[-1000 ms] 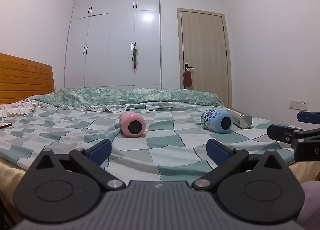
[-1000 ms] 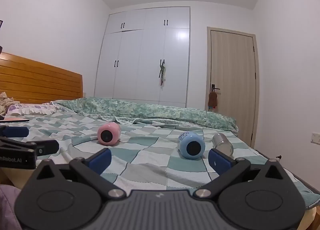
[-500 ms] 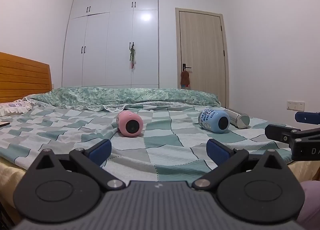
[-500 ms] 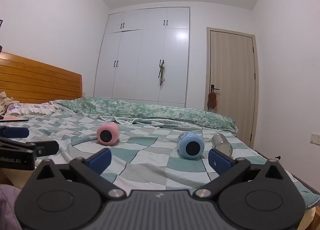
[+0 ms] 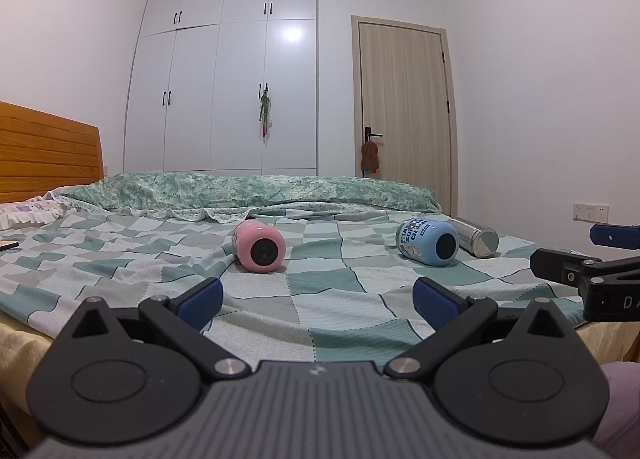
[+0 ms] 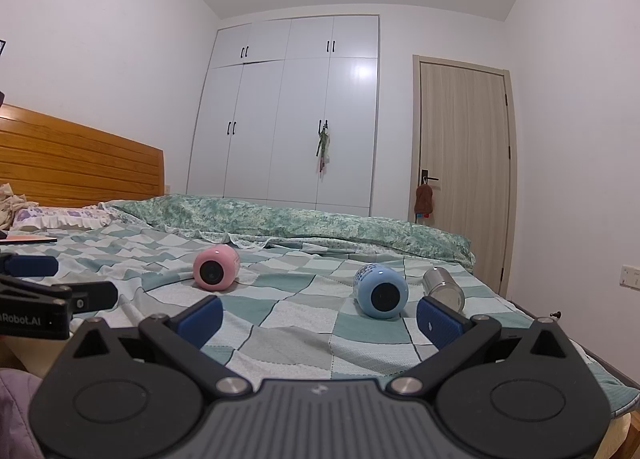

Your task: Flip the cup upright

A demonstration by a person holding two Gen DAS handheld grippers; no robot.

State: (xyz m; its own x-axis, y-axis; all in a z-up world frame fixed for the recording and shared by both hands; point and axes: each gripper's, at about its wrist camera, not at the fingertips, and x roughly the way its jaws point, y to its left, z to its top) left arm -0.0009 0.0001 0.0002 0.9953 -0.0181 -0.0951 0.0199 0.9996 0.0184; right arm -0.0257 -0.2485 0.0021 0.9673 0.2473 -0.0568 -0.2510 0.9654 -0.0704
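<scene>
A pink cup [image 5: 259, 246] lies on its side on the checked bedspread, its end facing me; it also shows in the right wrist view [image 6: 215, 268]. A blue cup [image 5: 428, 242] lies on its side to its right, also in the right wrist view [image 6: 381, 291]. A steel tumbler [image 5: 476, 237] lies beside the blue cup, seen too in the right wrist view [image 6: 443, 286]. My left gripper [image 5: 318, 299] is open and empty, short of the cups near the bed's front edge. My right gripper [image 6: 318, 317] is open and empty, also short of them.
A rolled green quilt [image 5: 248, 189] lies across the far side of the bed. A wooden headboard [image 5: 44, 155] and pillow stand at the left. A white wardrobe [image 5: 224, 79] and a door [image 5: 404, 111] are behind. The right gripper shows at the right edge of the left wrist view [image 5: 588, 275].
The left wrist view has tilted and shifted slightly, so the cups sit a little lower and left in frame. The right view is almost unchanged. Both grippers stay open.
</scene>
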